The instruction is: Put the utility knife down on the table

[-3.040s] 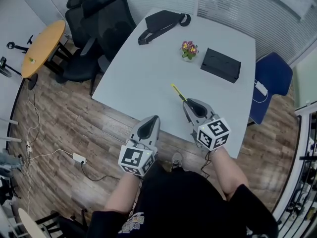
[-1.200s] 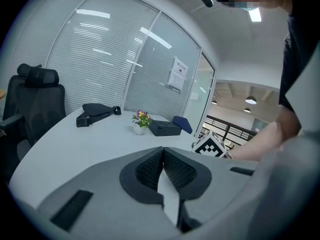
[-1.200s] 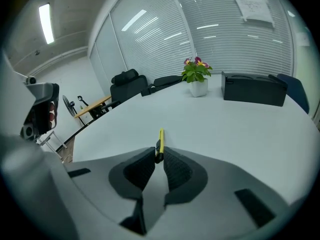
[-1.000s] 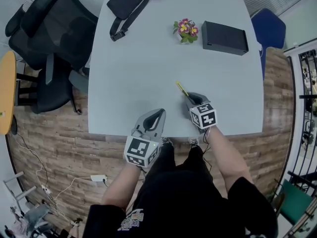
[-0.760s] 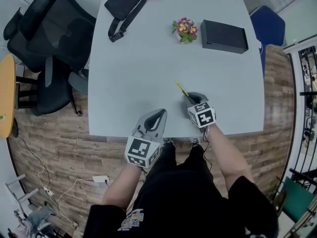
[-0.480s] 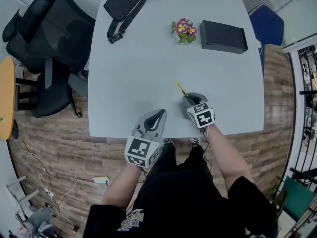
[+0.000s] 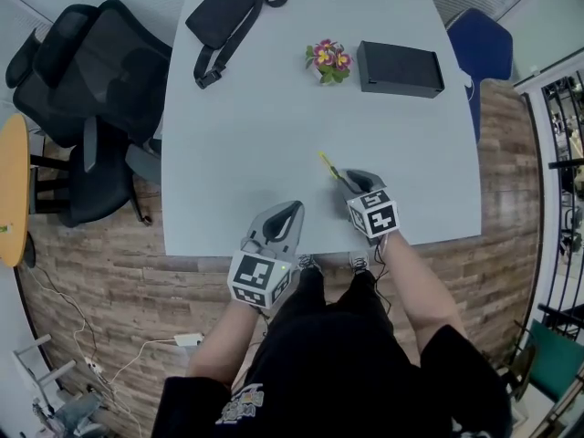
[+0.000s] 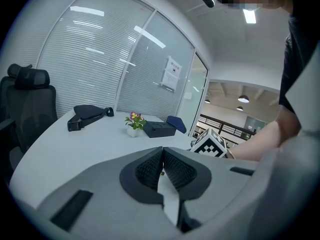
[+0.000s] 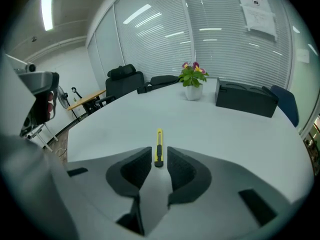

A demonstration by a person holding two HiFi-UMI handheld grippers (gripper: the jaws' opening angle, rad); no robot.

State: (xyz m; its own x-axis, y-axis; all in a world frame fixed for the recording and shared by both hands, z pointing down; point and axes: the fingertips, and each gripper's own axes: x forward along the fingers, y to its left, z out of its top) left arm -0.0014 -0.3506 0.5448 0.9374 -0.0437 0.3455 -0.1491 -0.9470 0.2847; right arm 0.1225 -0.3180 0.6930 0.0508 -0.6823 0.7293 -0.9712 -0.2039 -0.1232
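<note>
The utility knife (image 9: 159, 145) lies flat on the table (image 7: 237, 135), in its right half and not far in from the near edge. Its long axis runs straight out along the line of the right gripper (image 9: 159, 156). In the head view the tip points toward the far left corner, and the back end sits between the jaw tips. Those jaws stand slightly apart, with a thin strip of tabletop showing on each side of the yellow body. I judge the knife free of the grip and resting on its own. A straight pull back toward the near edge should clear it without turning it. The left gripper (image 8: 162, 151) is pressed closed on nothing, over the near edge and farther from the knife. In the head view the right gripper covers the knife's back end. Whether the blade is out is too small to tell, and I cannot say whether a pad brushes the handle low down.
</note>
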